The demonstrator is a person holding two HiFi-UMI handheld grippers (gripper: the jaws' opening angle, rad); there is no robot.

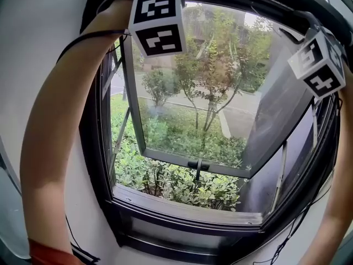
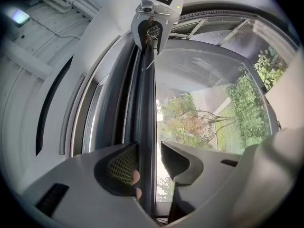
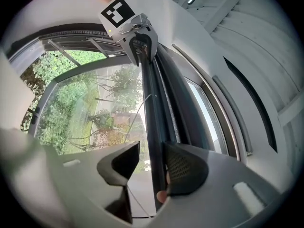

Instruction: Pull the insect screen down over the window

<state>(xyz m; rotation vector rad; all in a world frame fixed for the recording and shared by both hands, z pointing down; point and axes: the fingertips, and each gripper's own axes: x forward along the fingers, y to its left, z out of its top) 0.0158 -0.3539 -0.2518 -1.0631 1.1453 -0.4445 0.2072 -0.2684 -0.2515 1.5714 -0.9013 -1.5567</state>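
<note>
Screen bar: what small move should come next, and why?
Probably close both grippers on the bar. The left gripper and the right gripper each straddle it, but a gap shows beside one jaw of each, so a pull down now might slip.

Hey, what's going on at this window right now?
A person is reaching up to the top of the window with a gripper in each hand. The left gripper and the right gripper each straddle the dark screen bar up there. A gap shows beside the bar in both, so neither is clamped on it. The screen is not down, and the opening looks uncovered. The glass sash stands swung outward toward the garden.
</note>
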